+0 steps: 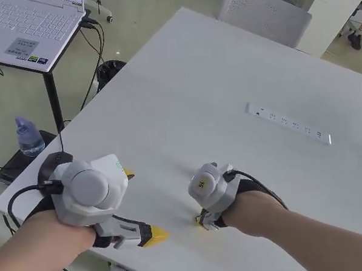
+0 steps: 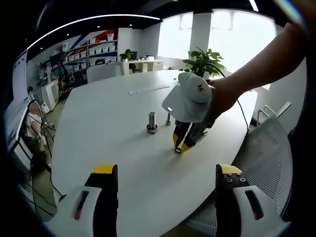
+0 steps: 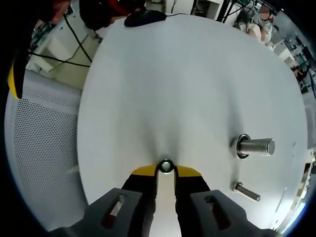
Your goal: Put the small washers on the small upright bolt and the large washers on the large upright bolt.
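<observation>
Right tongs [image 3: 166, 174] pinch washer [image 3: 166, 166] (left tongs [image 2: 167, 170] agape).

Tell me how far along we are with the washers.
Done: the large bolt carries a ring at its base, possibly a washer; the small bolt looks bare. In hand: the right gripper pinches a washer on the table; the left gripper is open. Remaining: threading that washer onto a bolt.

A power strip [image 1: 288, 123] is laid on the white table [image 1: 196, 80]; a laptop [image 1: 29, 25] and bottle [image 1: 28, 135] are seen beside it.
</observation>
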